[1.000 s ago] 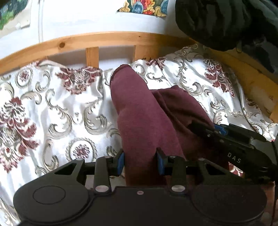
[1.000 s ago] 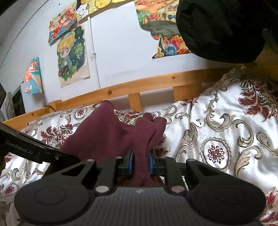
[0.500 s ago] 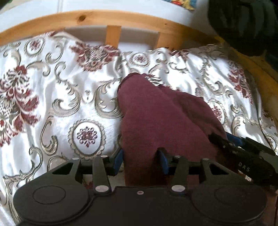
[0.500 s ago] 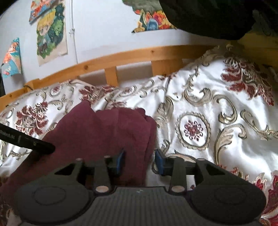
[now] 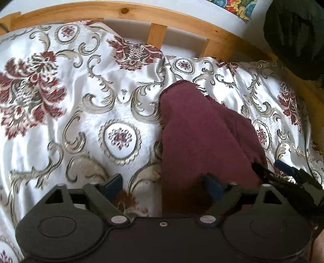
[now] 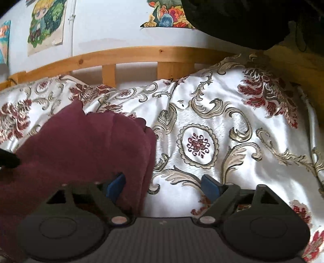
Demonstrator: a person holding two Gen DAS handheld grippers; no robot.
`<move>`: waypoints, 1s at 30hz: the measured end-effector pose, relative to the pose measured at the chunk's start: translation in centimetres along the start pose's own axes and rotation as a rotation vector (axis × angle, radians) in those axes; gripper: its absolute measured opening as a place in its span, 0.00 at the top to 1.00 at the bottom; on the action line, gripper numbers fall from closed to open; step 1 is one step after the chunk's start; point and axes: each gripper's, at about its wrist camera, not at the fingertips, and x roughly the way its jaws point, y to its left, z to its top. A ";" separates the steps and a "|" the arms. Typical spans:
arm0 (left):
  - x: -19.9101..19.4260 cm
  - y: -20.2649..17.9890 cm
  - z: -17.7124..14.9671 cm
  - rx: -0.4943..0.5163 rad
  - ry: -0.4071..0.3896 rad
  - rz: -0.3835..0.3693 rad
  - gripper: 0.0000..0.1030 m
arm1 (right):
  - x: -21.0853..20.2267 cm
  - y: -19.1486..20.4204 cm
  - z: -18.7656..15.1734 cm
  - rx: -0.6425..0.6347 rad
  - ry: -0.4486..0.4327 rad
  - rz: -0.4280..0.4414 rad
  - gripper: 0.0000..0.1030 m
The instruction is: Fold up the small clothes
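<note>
A dark red garment lies in a folded heap on a white bedspread patterned with gold scrolls and red flowers. Behind the bedspread runs a wooden bed rail, and above it a pale wall with 3 bright posters.

The left gripper hangs low over the near end of the garment. Its jaws are opening and stand wide: the left blue pad sits over bare bedspread, while the right pad lies against the cloth without pinching it. The garment's near edge runs between the 2 pads.

The right gripper is just beside the garment's right edge. Its jaws are also opening, spread wide, with that edge lying loose between them beside the left pad; the other pad is over the bedspread. Nothing is gripped.

A dark bundle fills the upper right corner.
</note>
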 end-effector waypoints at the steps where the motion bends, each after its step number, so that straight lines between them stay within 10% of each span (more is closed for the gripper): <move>1: -0.2 0.1 -0.5 -0.003 -0.004 0.005 0.08 | -0.1 0.2 -0.1 -0.015 -0.001 -0.015 0.14; 30: -5.8 -1.0 -5.2 -0.110 -0.067 -0.028 0.02 | -6.4 -0.3 2.3 0.045 -0.113 -0.008 0.01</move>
